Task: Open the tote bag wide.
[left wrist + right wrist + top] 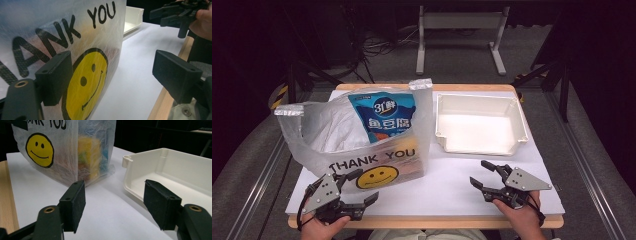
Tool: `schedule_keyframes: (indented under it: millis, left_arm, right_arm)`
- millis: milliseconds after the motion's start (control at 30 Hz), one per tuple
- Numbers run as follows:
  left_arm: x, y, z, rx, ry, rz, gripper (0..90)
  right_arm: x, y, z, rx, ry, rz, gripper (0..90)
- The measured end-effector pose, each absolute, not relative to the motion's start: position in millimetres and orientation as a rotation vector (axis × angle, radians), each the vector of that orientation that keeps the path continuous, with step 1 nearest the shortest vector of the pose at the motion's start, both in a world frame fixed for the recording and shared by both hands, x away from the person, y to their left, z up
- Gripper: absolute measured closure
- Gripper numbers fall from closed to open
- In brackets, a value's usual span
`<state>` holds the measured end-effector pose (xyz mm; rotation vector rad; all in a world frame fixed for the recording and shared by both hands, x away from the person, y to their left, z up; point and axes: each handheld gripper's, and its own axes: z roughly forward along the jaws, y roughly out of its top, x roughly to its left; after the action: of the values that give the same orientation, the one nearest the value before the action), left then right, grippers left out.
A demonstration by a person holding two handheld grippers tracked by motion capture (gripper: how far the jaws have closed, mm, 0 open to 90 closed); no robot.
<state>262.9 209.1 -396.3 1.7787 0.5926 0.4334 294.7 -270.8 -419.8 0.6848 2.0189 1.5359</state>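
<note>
Left tongs (358, 187) open beside plastic bag (362, 145); right tongs (479, 173) open.

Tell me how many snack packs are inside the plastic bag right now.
1 can be counted: a blue snack pack standing upright in the plastic bag. Yellow and orange shapes show through the bag lower down, so more may be hidden.

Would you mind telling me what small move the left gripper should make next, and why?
Probably ease the left gripper forward to the bag's front wall. Its jaws stand open and empty just before the smiley face, while the blue snack packet still stands inside and the white tray is empty.
</note>
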Motion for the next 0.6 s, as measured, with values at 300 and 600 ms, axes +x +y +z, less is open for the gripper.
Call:
schedule_keyframes:
  millis: [300, 600]
  left_arm:
    - [255, 223, -380, 1.774, 0.614, 0.454, 16.6]
    - [247, 245, -367, 1.738, 0.667, 0.511, 16.1]
  right_arm:
    - [298, -267, -422, 0.684, 2.037, 1.533, 34.1]
    - [299, -263, -424, 0.685, 2.053, 1.522, 33.4]
